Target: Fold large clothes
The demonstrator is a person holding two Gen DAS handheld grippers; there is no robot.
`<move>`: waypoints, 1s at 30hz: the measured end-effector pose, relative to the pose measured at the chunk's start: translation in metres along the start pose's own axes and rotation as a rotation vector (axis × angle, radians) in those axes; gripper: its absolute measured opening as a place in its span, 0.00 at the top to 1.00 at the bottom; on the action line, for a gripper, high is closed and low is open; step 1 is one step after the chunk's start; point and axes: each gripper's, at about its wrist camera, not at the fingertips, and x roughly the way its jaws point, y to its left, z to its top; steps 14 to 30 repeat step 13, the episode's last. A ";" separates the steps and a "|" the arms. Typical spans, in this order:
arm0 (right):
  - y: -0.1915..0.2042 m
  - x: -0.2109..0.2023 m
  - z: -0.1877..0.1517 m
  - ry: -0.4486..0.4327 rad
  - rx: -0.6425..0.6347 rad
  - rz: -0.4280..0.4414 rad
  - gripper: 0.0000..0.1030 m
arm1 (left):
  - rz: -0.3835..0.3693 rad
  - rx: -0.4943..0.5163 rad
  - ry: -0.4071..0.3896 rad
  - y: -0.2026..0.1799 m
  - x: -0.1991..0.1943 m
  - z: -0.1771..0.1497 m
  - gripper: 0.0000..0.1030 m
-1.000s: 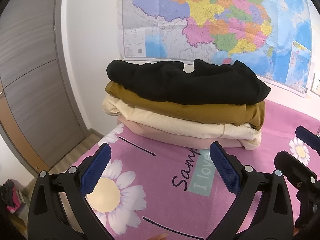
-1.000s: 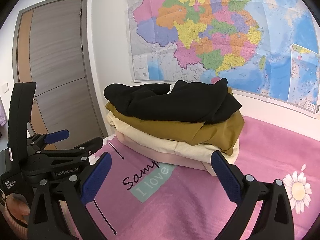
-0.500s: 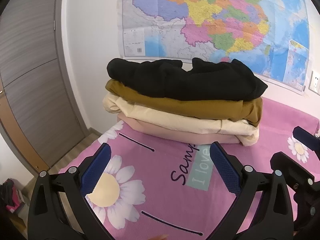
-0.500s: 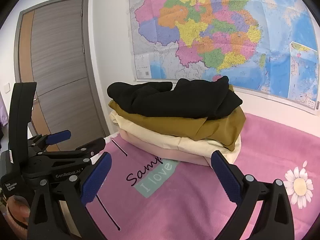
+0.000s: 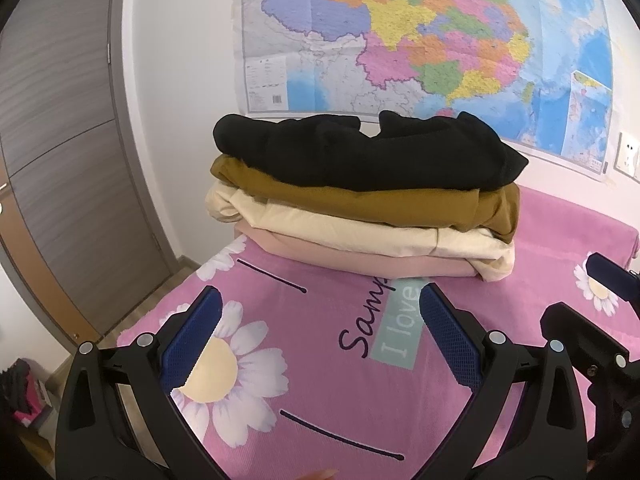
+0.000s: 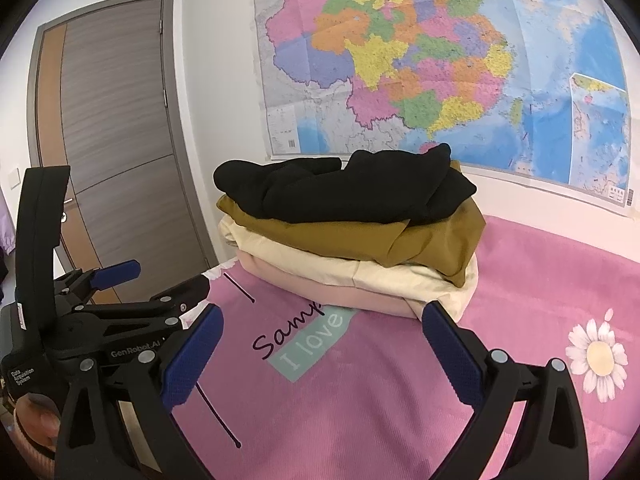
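A stack of folded clothes stands on the pink bed sheet (image 5: 328, 364) against the wall: a black garment (image 5: 360, 156) on top, an ochre one (image 5: 360, 204) under it, then a cream one (image 5: 360, 232) and a pale pink one (image 5: 340, 258) at the bottom. The same stack shows in the right wrist view, with the black garment (image 6: 344, 188) uppermost. My left gripper (image 5: 318, 322) hangs open over the sheet, short of the stack, empty. My right gripper (image 6: 320, 340) is also open and empty, beside the left gripper's body (image 6: 104, 320).
A large coloured map (image 5: 420, 36) hangs on the wall behind the stack. A grey door (image 6: 116, 136) stands at the left, past the bed's edge. The sheet (image 6: 360, 400) carries daisy prints and lettering. A wall socket (image 5: 628, 156) sits at the right.
Both grippers have drawn back and risen slightly from the stack, which sits smaller and farther off. Both stay open. The clothes have not moved.
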 end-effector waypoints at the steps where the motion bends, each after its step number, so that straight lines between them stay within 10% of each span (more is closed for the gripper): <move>1: 0.000 0.000 0.000 0.001 0.000 0.001 0.06 | 0.000 0.001 -0.006 0.000 -0.001 -0.001 0.05; 30: -0.016 -0.015 -0.013 0.010 0.027 -0.031 0.06 | -0.076 -0.040 0.032 -0.012 0.002 -0.015 0.05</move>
